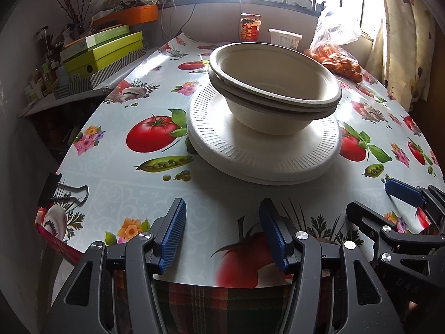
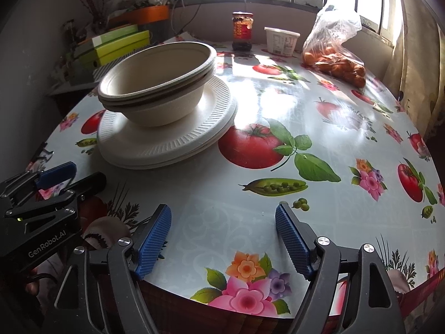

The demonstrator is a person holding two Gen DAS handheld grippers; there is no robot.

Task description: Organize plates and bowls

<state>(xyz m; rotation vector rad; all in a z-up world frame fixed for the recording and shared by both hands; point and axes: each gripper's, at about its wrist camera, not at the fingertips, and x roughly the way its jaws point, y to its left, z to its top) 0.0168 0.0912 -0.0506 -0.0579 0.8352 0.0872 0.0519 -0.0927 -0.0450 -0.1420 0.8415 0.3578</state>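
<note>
Both claws gape with nothing between their blue pads: left claw (image 1: 222, 233) and right claw (image 2: 222, 239) hover over the near edge of the desk (image 2: 319, 128). Nested bowls (image 1: 274, 83) sit on stacked plates (image 1: 264, 150) mid-desk, well ahead.

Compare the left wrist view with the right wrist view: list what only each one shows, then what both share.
Only the left wrist view: a binder clip at the table's left edge.
Only the right wrist view: the tablecloth's big pink flower.
Both: stacked bowls on stacked plates, sauce jar, white tub, bagged oranges, and both open hand-held grippers, left and right.
</note>
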